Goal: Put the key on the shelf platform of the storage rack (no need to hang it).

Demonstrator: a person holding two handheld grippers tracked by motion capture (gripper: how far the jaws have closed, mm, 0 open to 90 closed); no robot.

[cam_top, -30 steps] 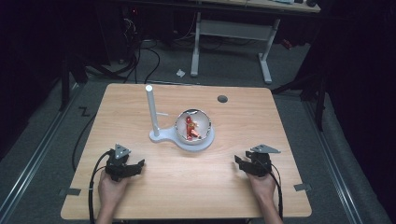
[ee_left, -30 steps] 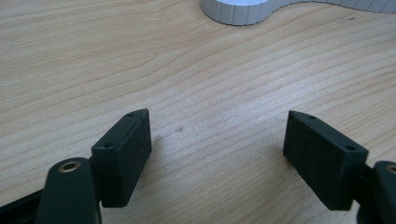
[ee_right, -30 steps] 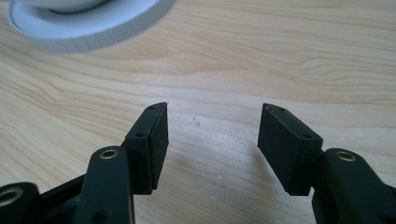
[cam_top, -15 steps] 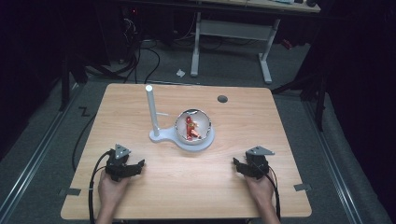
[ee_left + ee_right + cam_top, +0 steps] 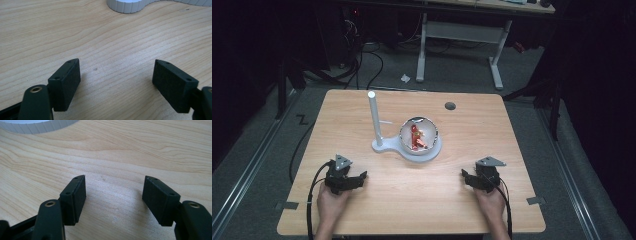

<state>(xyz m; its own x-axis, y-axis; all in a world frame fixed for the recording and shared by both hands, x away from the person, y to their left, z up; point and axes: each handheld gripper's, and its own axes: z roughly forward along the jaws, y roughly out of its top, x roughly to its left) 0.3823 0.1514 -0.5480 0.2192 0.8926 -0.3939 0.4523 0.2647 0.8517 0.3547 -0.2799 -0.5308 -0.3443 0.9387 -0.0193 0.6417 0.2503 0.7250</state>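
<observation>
we count two black two-jaw grippers low on the light wooden table (image 5: 362, 107): left gripper (image 5: 353, 181) released, nothing between its jaws; right gripper (image 5: 468, 178) released too, jaws just been opening, nothing between. farther off, one white stand with upright post (image 5: 377, 125), holding one clear globe with red figure (image 5: 418, 135), well apart from both grippers, between them.

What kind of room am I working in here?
Likely a lab or workshop: a bare wooden table on a grey floor, loose cables behind it, and a height-adjustable desk frame at the back.
</observation>
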